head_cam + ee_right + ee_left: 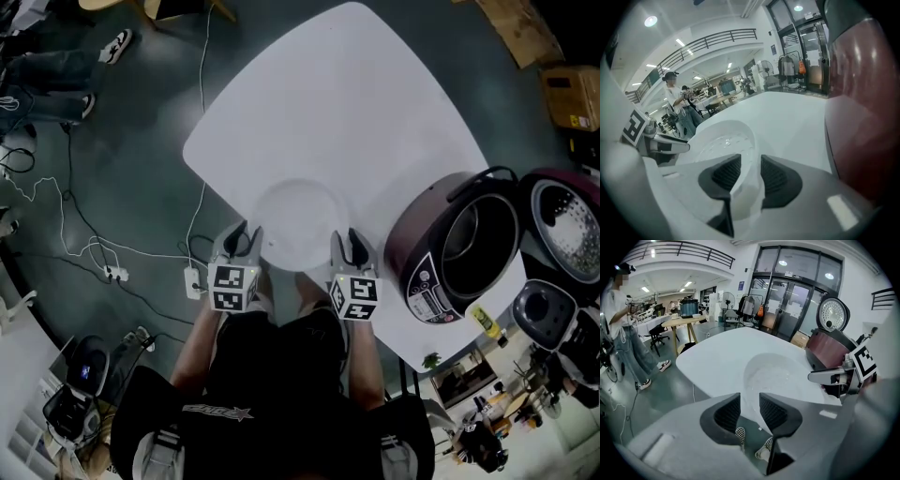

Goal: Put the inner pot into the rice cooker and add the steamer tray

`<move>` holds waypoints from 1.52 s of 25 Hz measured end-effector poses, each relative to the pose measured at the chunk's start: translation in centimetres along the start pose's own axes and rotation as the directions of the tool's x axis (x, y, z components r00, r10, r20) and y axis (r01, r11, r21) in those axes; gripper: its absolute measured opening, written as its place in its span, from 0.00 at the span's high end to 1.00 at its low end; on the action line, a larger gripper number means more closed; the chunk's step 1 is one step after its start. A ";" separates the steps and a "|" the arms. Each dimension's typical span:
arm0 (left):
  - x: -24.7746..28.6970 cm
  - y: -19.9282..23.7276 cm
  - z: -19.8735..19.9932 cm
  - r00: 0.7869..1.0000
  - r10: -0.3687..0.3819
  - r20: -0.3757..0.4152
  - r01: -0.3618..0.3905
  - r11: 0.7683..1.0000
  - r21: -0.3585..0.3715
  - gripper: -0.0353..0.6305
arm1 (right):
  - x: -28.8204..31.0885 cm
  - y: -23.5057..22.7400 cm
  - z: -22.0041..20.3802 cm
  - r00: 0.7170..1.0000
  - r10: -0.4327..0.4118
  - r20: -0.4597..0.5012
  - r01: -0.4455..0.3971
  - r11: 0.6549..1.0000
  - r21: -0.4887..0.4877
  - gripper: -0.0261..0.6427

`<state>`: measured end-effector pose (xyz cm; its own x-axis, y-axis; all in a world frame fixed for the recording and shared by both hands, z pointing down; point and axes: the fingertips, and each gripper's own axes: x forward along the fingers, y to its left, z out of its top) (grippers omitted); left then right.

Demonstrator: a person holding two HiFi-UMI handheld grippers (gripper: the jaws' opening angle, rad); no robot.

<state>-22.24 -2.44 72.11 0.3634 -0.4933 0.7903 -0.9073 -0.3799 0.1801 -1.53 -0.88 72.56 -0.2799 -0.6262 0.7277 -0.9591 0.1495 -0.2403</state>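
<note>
The tray (298,220) is a white, shallow round dish. It lies flat on the white counter (347,103), at the corner nearest the person. In the left claw view the tray (776,373) lies just ahead of the pads; in the right claw view the tray (724,140) shows a perforated floor.

The left claw (246,236) is at the tray's near-left rim. Its jaws (749,399) are drawn in on the rim edge, which runs between the pads. The right claw (349,242) is at the near-right rim. Its jaws (751,164) are closed on the rim, and white plastic fills the gap between the pads.

The cooker (422,272) stands on the counter to the right of the tray, near but apart from it. Its lid (567,220) is swung open to the far right. The cavity is dark, and the pot cannot be told apart from it.

Cables (94,244) lie on the floor to the left.
</note>
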 end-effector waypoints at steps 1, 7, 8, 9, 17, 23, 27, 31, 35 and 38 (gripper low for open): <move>0.0 0.0 0.0 1.000 0.006 0.000 -0.006 1.000 -0.002 0.76 | 0.0 -0.1 0.0 1.000 -0.003 -0.001 0.003 1.000 0.000 0.79; 0.2 0.2 0.0 1.000 0.029 0.003 -0.029 1.000 0.003 0.82 | 0.1 -0.5 -0.1 1.000 -0.012 -0.004 0.012 1.000 -0.005 0.86; 0.2 0.2 0.1 0.999 0.032 0.005 -0.032 0.999 0.007 0.82 | 0.0 -0.5 0.1 1.000 -0.013 0.000 0.013 1.000 -0.008 0.86; 0.1 0.2 0.3 0.999 0.036 0.008 -0.036 0.999 0.012 0.82 | 0.0 -0.4 0.4 1.000 -0.015 0.005 0.015 1.000 -0.011 0.86; -1.1 0.5 3.6 0.996 0.056 0.068 -0.059 0.998 0.034 0.84 | -1.1 -0.2 3.6 0.997 -0.030 0.070 0.032 0.999 -0.028 0.88; -2.9 0.4 6.5 0.989 0.063 0.131 -0.071 0.996 0.054 0.85 | -3.0 0.4 6.3 0.990 -0.042 0.134 0.047 0.998 -0.033 0.88; -3.9 0.2 9.4 0.980 0.053 0.189 -0.069 0.995 0.078 0.85 | -4.2 0.5 8.9 0.979 -0.056 0.193 0.065 0.997 -0.037 0.88; -5.2 -0.2 11.8 0.972 0.036 0.233 -0.061 0.993 0.103 0.85 | -5.9 0.7 10.9 0.967 -0.078 0.244 0.089 0.995 -0.034 0.88; -6.4 -0.8 14.4 0.960 0.007 0.278 -0.048 0.989 0.140 0.85 | -7.7 0.9 12.9 0.950 -0.107 0.293 0.120 0.992 -0.026 0.88; -7.1 -1.5 16.3 0.952 -0.022 0.305 -0.033 0.984 0.174 0.85 | -9.2 0.7 14.4 0.934 -0.138 0.330 0.149 0.989 -0.009 0.88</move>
<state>-19.98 -11.11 56.62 0.4301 -0.7001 0.5699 -0.8684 -0.4933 0.0493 1.02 -6.02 56.46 -0.1151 -0.8580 0.5006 -0.9905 0.0609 -0.1233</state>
